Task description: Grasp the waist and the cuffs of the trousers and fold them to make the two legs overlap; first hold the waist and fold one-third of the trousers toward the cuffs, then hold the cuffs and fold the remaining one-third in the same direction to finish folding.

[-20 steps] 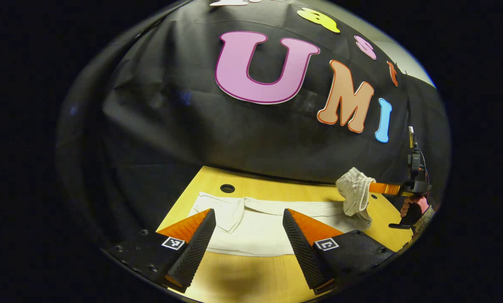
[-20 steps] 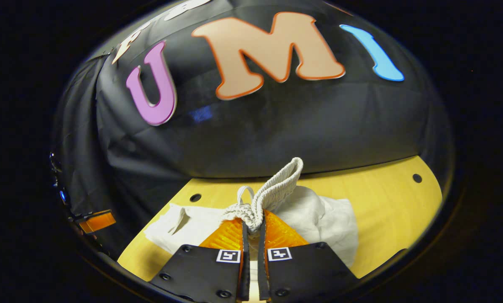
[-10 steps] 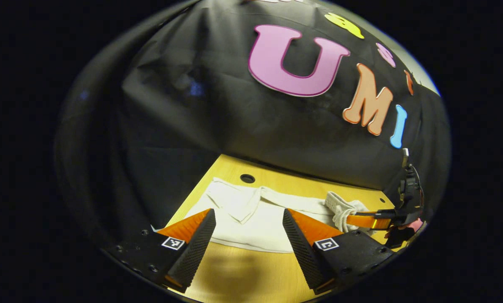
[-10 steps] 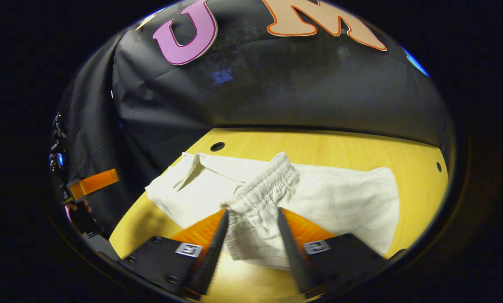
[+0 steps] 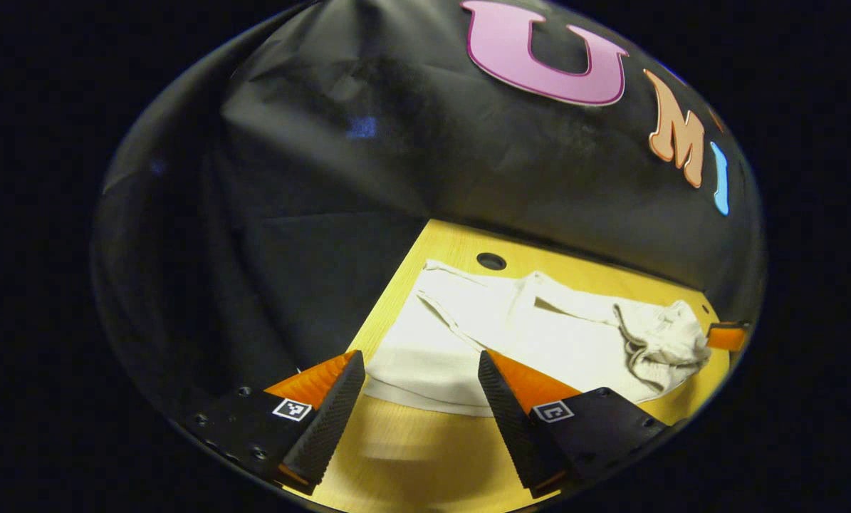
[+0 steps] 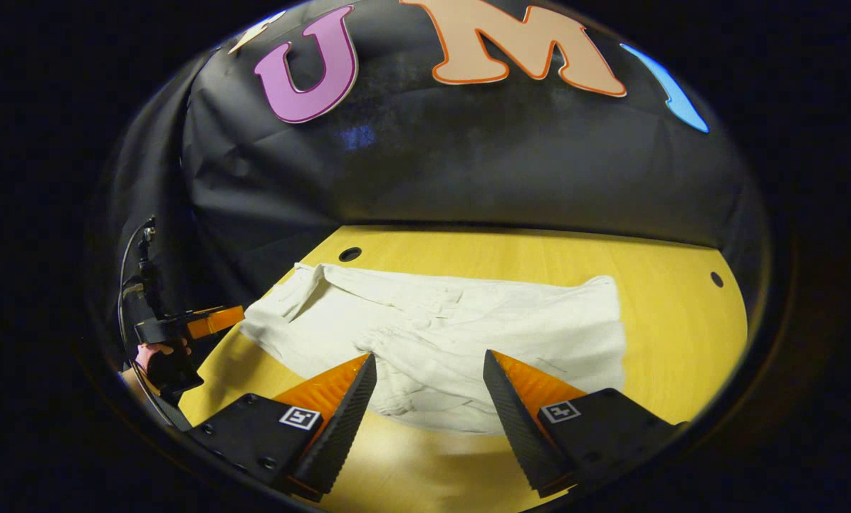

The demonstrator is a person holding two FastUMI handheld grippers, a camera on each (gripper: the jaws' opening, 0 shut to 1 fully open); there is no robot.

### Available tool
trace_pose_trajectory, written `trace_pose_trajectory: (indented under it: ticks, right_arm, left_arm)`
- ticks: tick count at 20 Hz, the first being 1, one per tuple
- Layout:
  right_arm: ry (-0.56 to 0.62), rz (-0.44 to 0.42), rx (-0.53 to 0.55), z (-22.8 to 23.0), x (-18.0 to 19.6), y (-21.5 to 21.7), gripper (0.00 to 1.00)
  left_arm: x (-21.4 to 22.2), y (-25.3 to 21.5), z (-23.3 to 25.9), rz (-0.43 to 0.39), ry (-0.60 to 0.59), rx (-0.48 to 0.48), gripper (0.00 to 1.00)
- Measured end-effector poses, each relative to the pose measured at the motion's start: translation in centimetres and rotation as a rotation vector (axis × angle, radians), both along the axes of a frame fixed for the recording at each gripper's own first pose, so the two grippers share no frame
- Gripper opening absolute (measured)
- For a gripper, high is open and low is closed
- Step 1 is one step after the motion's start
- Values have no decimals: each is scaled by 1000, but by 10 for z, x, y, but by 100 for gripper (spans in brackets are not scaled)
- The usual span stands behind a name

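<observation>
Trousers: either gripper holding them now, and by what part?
Nothing held. Left gripper and right gripper are both open above the trousers lying on the table.

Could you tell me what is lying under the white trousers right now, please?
The trousers lie on the yellow wooden table, whose bare top shows around them. Whatever lies beneath the cloth itself is covered.
</observation>
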State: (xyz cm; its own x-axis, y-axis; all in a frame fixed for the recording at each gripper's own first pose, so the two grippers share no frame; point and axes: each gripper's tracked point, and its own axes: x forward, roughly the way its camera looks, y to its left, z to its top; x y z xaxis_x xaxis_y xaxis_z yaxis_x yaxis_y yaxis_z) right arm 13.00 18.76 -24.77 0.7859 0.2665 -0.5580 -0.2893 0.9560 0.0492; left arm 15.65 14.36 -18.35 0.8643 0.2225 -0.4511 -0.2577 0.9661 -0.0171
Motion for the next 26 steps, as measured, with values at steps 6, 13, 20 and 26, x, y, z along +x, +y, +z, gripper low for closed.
trace_pose_trajectory:
  ticks: [6,13,20,26]
  right_arm:
    - [-19,-144,-3,18,-1,-57,92]
    - [-58,-239,-37,34,2,-104,92]
    - [-48,-236,-32,35,-9,-108,96]
    - [-68,-222,-27,45,-20,-114,96]
  left_arm:
    - [-2,3,-1,10,70,54,96]
    - [-1,3,-5,29,107,67,97]
    - [-2,-5,-5,-53,138,71,75]
    - [12,-22,-10,-75,114,59,15]
